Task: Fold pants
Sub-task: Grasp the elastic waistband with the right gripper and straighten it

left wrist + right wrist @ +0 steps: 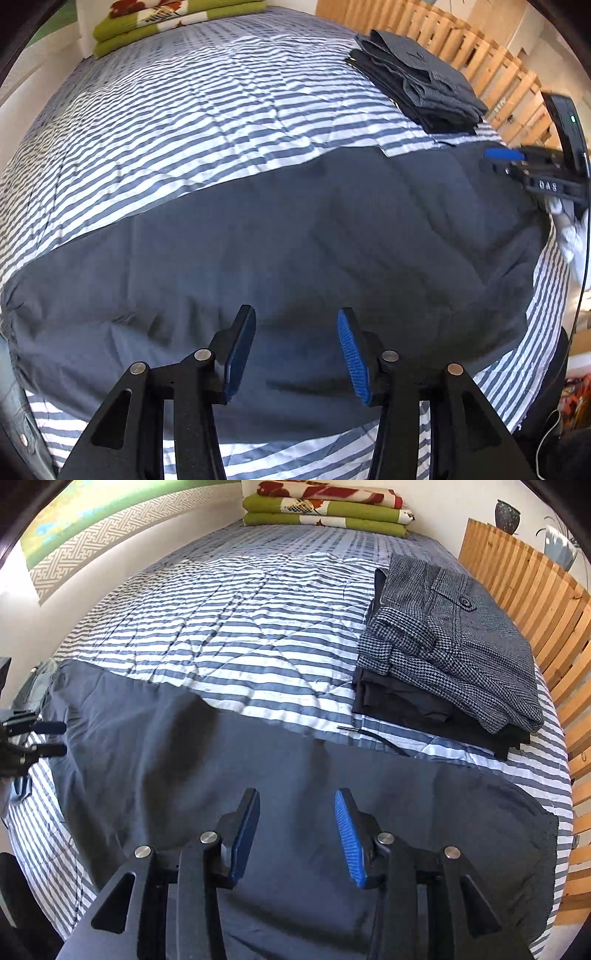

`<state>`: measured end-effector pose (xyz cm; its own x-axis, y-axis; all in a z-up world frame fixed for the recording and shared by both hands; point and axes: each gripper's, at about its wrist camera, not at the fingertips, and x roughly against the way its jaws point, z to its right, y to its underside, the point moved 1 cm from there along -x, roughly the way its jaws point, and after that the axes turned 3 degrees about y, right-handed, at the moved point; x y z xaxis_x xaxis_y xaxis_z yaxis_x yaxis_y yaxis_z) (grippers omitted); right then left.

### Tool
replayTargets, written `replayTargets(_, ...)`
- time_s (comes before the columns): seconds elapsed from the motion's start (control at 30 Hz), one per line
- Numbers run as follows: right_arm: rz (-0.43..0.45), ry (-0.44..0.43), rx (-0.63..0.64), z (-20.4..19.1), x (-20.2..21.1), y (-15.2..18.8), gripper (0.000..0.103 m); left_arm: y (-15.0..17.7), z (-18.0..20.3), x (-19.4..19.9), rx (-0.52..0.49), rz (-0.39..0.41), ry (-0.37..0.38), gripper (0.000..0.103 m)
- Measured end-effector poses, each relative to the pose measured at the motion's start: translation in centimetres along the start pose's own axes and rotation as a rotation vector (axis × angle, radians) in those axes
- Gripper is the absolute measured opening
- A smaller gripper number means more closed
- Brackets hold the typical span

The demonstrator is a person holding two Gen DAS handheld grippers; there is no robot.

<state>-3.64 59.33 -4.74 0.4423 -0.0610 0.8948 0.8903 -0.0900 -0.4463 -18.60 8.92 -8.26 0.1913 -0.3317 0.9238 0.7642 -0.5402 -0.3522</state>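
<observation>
Dark grey pants [295,240] [258,757] lie spread flat across the striped bedcover [184,129] [221,627]. My left gripper [295,354] hovers over the near part of the cloth, jaws open, nothing between the blue pads. My right gripper [297,834] also stands open and empty over the pants. In the left wrist view the right gripper [496,161] shows at the pants' far right end, held by a white-gloved hand [569,229]. In the right wrist view the left gripper [59,739] shows at the pants' left end.
A stack of folded pants [417,85] [450,657], a checked pair on top, sits at the right of the bed beside a wooden slatted rail [480,55] [535,602]. Folded green blankets [177,22] [325,509] lie at the far end. A black cord [380,738] lies by the stack.
</observation>
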Motion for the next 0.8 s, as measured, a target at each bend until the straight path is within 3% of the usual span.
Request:
replayTargets(0.1,-0.023,0.085,0.038,1.0,-2.1,-1.2,0.039,-0.1,1.7,-3.2,-0.041,-0.055,-0.07,0.05)
replayTargets(0.13,-0.029,0.09,0.025,1.8,-2.3,-1.3,0.039,0.1,1.7,-4.2,-0.036,-0.08,-0.083,0.051)
replayTargets(0.2,-0.005,0.063,-0.047,4.3,-1.6,-0.9,0.039,0.6,1.3,-4.5,-0.022,-0.054,-0.081,0.06)
replayTargets(0.23,0.012,0.055,-0.086,5.9,-0.9,-0.4,0.039,0.6,1.2,-4.6,-0.021,-0.062,-0.077,0.061)
replayTargets(0.37,0.038,0.161,-0.245,14.1,2.0,3.1,0.064,0.9,1.5,-4.7,-0.022,-0.059,-0.077,0.062)
replayTargets(0.53,0.033,0.26,-0.47,24.9,4.3,8.0,0.064,1.4,2.0,-4.6,-0.018,-0.049,-0.091,0.065)
replayTargets(0.63,-0.001,0.175,-0.519,28.6,3.4,9.7,0.066,1.5,2.0,-4.6,-0.001,-0.051,-0.088,0.067)
replayTargets(0.73,-0.047,0.086,-0.489,29.7,1.0,10.4,0.066,1.6,2.2,-4.7,0.012,-0.055,-0.102,0.07)
replayTargets(0.8,-0.052,0.057,-0.473,29.8,-0.6,10.8,0.075,1.3,1.6,-4.9,0.014,-0.061,-0.105,0.071)
